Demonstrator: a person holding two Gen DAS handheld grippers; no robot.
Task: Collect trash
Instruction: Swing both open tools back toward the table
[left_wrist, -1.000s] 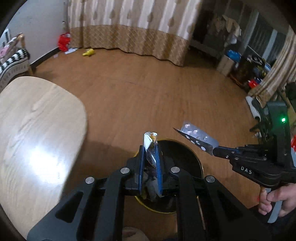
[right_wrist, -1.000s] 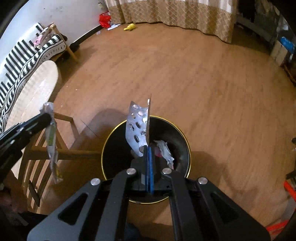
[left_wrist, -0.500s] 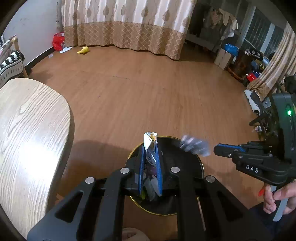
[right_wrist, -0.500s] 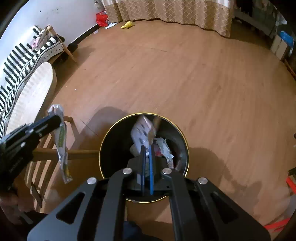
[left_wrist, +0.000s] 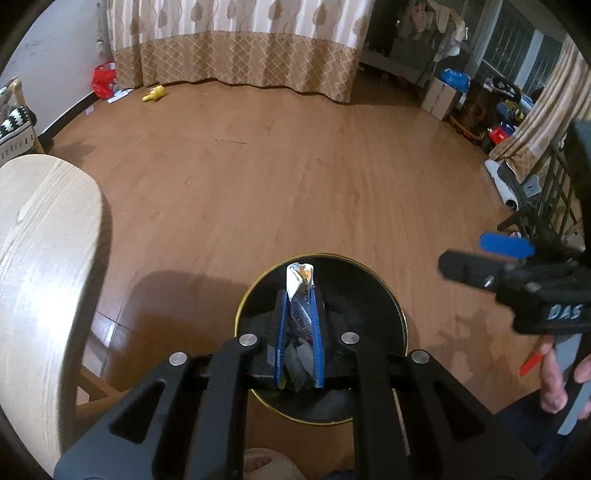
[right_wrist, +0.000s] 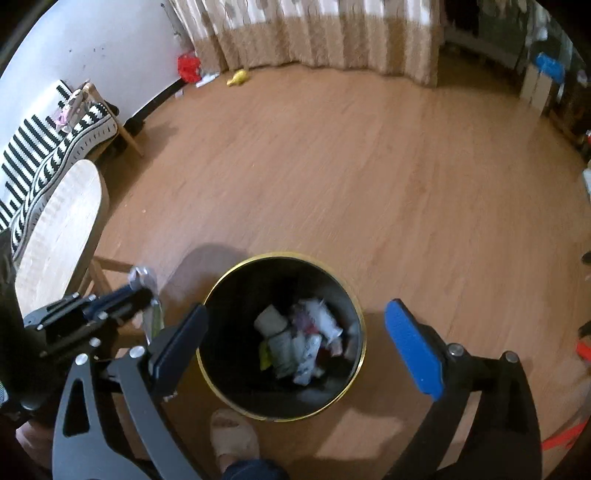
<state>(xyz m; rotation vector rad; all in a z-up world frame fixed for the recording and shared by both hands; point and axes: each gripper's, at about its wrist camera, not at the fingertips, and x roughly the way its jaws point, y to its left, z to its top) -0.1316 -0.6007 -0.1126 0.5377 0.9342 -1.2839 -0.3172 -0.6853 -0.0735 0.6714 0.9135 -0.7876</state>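
Left fingers (left_wrist: 286, 328) pinch a wrapper (left_wrist: 300, 280) — right fingers (right_wrist: 413, 347) spread wide, holding nothing.

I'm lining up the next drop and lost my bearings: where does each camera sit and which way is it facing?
Left wrist: on the left gripper, looking down over the trash bin and floor; jaws shut on a wrapper; right gripper and hand at right.
Right wrist: on the right gripper, looking into the bin; jaws open; left gripper, slippered foot visible.
Shared: bin, wrapper, wooden table.
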